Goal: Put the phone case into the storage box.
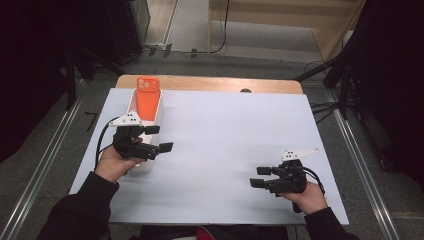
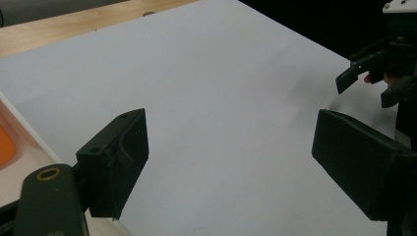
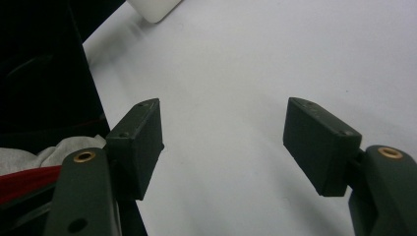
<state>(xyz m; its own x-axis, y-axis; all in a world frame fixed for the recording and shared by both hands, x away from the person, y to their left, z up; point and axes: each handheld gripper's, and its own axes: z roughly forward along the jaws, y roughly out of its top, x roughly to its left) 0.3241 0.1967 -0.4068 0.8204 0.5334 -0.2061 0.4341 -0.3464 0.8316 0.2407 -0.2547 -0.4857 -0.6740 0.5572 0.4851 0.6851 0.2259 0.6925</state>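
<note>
Here, orange phone [image 1: 148,97] in white box [image 1: 134,102].

A wide bare stretch of the white surface [image 1: 225,145] was left open between the left claw [image 1: 161,138] and the right claw [image 1: 259,177]. The far-left side was blocked by a white tray [image 1: 134,107] in which an orange phone [image 1: 148,97] was propped.

A phone [image 1: 148,97] lies in an open box [image 1: 134,102] at the tabletop's [image 1: 225,130] far left. The left gripper [image 1: 159,138] sits over the box's near end, and the right gripper [image 1: 260,177] is well apart at the near right, with bare tabletop between them.
</note>
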